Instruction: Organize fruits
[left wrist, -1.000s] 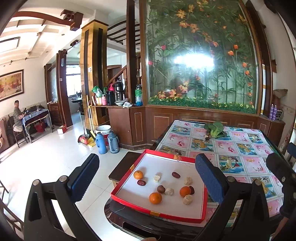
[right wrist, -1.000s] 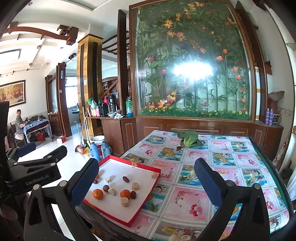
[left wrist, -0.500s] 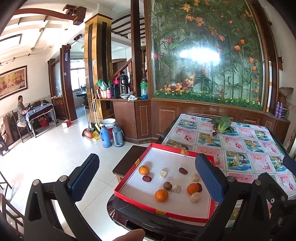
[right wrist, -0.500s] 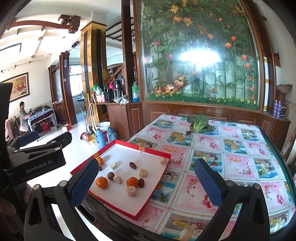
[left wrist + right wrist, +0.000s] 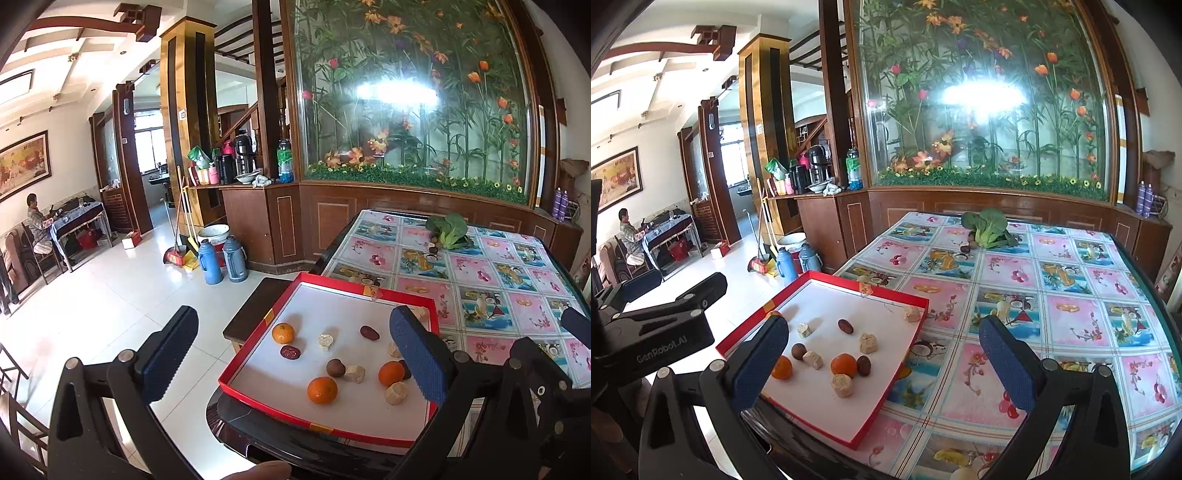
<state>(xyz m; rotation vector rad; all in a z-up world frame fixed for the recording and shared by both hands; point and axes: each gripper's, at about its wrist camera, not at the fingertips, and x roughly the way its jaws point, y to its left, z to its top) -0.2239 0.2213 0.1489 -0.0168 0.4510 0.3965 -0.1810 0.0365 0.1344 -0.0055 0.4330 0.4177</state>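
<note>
Fingers of both the left gripper [image 5: 293,363] and right gripper [image 5: 882,363] spread wide, holding nothing.

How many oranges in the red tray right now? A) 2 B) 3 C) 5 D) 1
B: the left wrist view shows three oranges in the red tray: far-left orange, front orange, right orange.

Small round orange tangerines [image 5: 322,390]: three
Pale beige crumbly cube-shaped pieces [image 5: 325,341]: five
Dark red oval dates [image 5: 369,332]: two
Round brown glossy fruits [image 5: 335,367]: two
Red-rimmed white cardboard tray [image 5: 258,339]: one
Leafy green vegetable [image 5: 447,229]: one
Blue thermos flasks [image 5: 209,261]: two
</note>
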